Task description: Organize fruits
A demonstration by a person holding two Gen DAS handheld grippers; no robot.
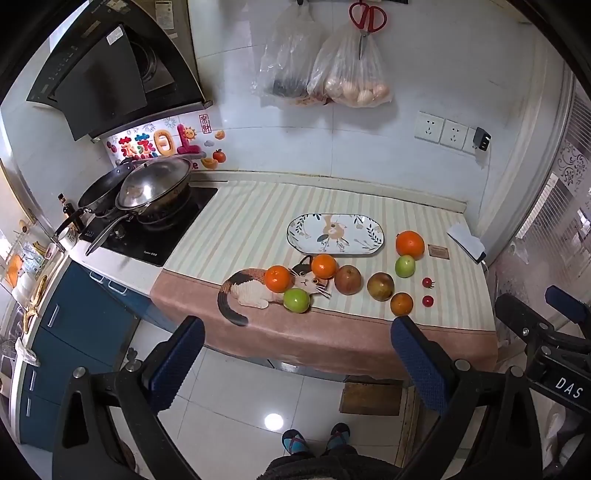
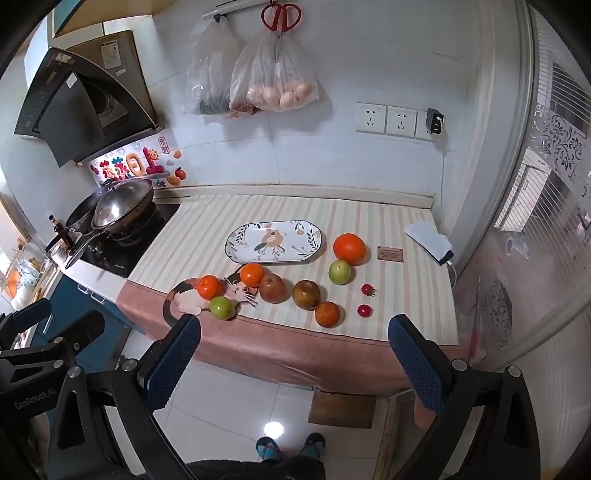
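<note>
Left gripper (image 1: 297, 349) and right gripper (image 2: 293, 345): fingers spread wide, holding nothing, well short of the bench (image 2: 369, 218). Oval floral ceramic plate (image 2: 274, 242) bare; oranges, apples, cherry tomatoes loose on striped cloth (image 1: 243, 218).

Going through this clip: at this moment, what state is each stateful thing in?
Left gripper: open, holding nothing.
Right gripper: open, holding nothing.
Oval floral ceramic plate: empty, flat on the striped cloth.
Steel wok: on the stove, covered by a lid.
Red-handled scissors: hanging on the wall.
</note>
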